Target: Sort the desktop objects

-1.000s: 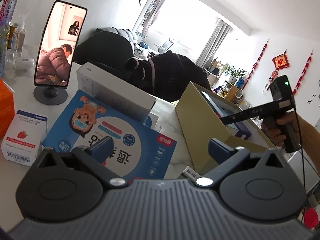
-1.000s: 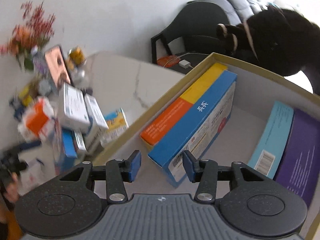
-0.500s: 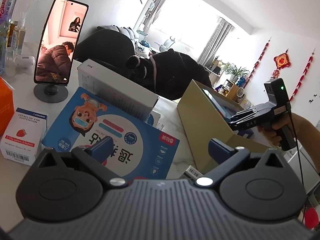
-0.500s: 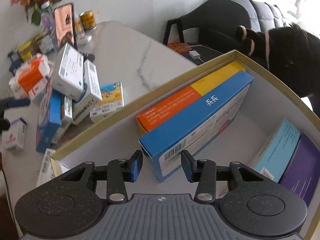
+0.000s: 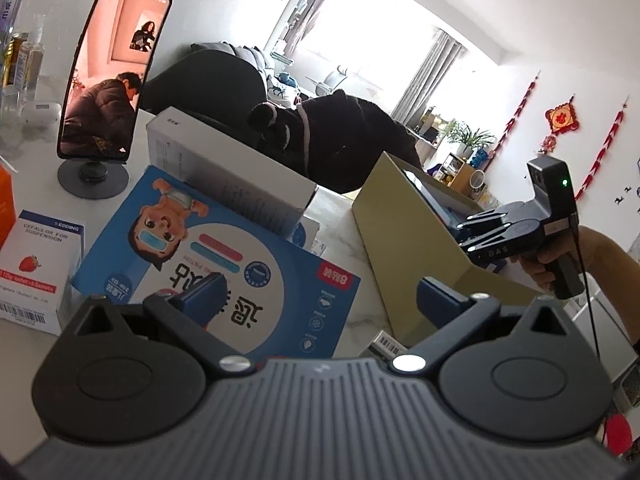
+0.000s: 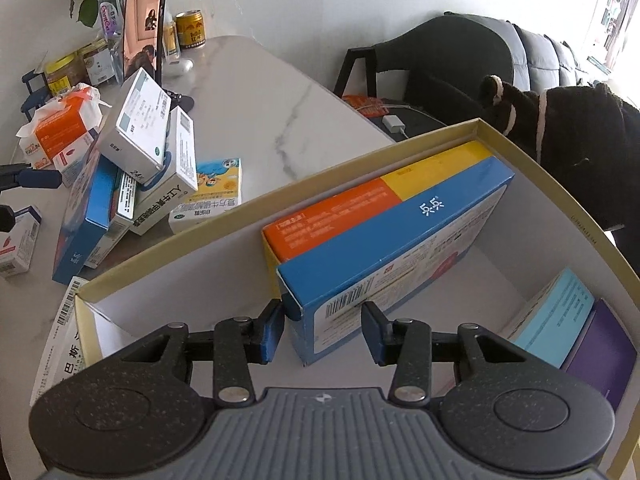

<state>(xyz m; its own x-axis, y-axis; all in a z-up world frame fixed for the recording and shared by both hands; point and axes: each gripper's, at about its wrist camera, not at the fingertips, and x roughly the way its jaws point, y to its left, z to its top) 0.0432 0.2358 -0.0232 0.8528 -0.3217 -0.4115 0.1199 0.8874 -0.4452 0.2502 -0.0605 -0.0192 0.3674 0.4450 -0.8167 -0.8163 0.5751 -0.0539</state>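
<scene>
A tan cardboard box [image 6: 304, 188] holds a blue carton [image 6: 400, 236] standing on edge against an orange-and-yellow carton [image 6: 340, 220]; a light-blue box [image 6: 556, 316] and a purple box [image 6: 600, 352] stand at its right. My right gripper [image 6: 324, 330] is open inside the box, its pads either side of the blue carton's near corner, not gripping. It also shows in the left wrist view [image 5: 472, 236]. My left gripper [image 5: 320, 298] is open and empty over a large blue mask carton [image 5: 224, 256], which lies with a white box [image 5: 228, 172] on top.
A pile of medicine boxes [image 6: 140, 160] lies left of the tan box [image 5: 400, 248]. A phone on a stand [image 5: 108, 80], a strawberry-print box [image 5: 36, 268], an orange tissue pack [image 6: 60, 128], cans and bottles [image 6: 188, 30] stand at the table's back. A paper slip [image 6: 64, 336] lies by the box corner.
My right gripper has drawn back and lowered toward the near end of the blue carton inside the tan box. My left gripper has stayed nearly still over the mask carton.
</scene>
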